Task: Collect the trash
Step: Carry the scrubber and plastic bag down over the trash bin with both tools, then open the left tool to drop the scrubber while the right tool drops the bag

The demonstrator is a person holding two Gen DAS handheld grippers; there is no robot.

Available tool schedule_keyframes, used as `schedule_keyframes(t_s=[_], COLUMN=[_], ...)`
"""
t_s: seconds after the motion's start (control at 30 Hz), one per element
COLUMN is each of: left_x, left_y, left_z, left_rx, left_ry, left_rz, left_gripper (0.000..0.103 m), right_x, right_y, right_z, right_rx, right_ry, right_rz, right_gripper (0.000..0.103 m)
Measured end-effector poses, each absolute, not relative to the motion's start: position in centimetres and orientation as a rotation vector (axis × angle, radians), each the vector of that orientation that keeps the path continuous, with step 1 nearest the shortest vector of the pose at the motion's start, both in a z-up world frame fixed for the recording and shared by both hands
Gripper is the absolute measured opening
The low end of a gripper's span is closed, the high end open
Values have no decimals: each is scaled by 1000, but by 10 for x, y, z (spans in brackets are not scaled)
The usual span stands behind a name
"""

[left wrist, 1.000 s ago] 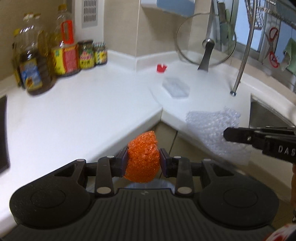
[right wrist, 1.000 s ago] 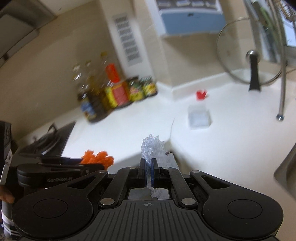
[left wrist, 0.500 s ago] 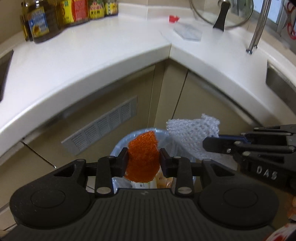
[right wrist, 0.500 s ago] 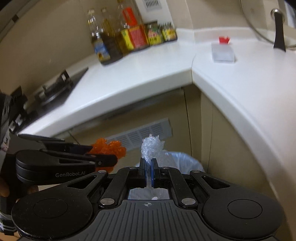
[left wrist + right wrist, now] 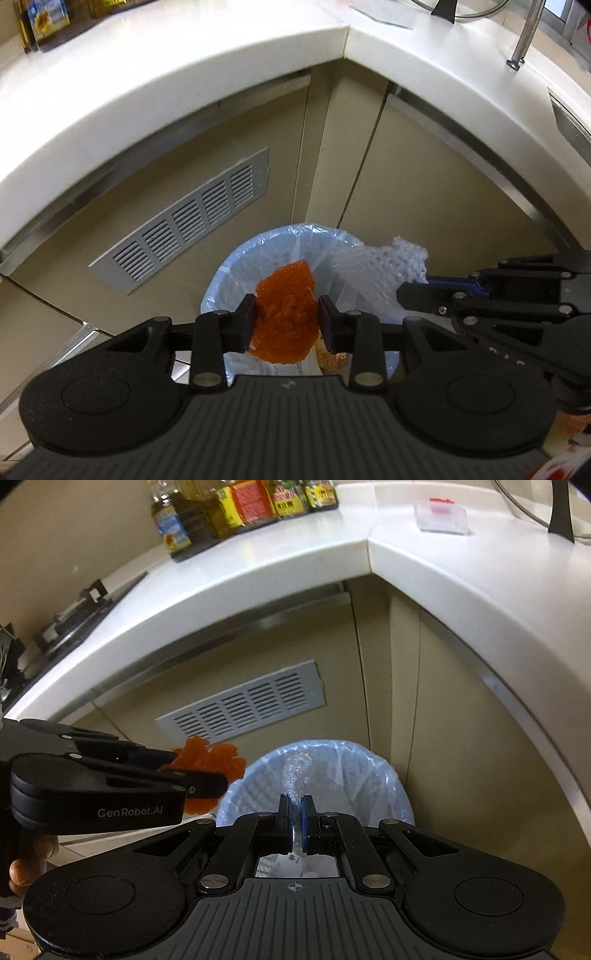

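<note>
My left gripper is shut on an orange foam net and holds it over the trash bin, which has a pale blue bag liner and stands on the floor in the cabinet corner. My right gripper holds a clear bubble wrap sheet over the same bin; its jaws stand slightly parted around the sheet. In the left wrist view the bubble wrap hangs at the bin's right rim. In the right wrist view the orange net is at the bin's left.
The white corner countertop overhangs beige cabinet doors with a grey vent grille. Oil bottles and jars stand at the back. A clear plastic box, a glass lid, a stove and a sink edge are around.
Both grippers have come down from countertop height to just above the bin, carrying their trash. The right jaws have parted slightly around the bubble wrap.
</note>
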State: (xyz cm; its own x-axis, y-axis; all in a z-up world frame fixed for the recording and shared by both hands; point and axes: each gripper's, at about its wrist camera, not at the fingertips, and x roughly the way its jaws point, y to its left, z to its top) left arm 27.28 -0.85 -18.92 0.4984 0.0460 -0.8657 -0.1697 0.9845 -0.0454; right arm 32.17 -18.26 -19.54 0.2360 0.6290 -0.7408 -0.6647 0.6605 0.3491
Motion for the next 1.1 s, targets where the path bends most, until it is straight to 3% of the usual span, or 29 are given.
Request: schedule_keyframes(t_s=[0.87,1.0,1.1], left_x=[320,324,325], left_y=[15,15,14], left_z=[-259,-262,-263], left_rx=[-175,-179,-177], left_ry=[1144,1146,1151], left_rz=[30,12,4], left_gripper=[34,39,50], right_x=[350,354,355], right_y=[-163,-163,-164], right_z=[-248,-252,-254], right_rx=[-7,1,6], right_ry=[1089,1096,1100], right_rz=[777,765,757], right_gripper=[5,5,5])
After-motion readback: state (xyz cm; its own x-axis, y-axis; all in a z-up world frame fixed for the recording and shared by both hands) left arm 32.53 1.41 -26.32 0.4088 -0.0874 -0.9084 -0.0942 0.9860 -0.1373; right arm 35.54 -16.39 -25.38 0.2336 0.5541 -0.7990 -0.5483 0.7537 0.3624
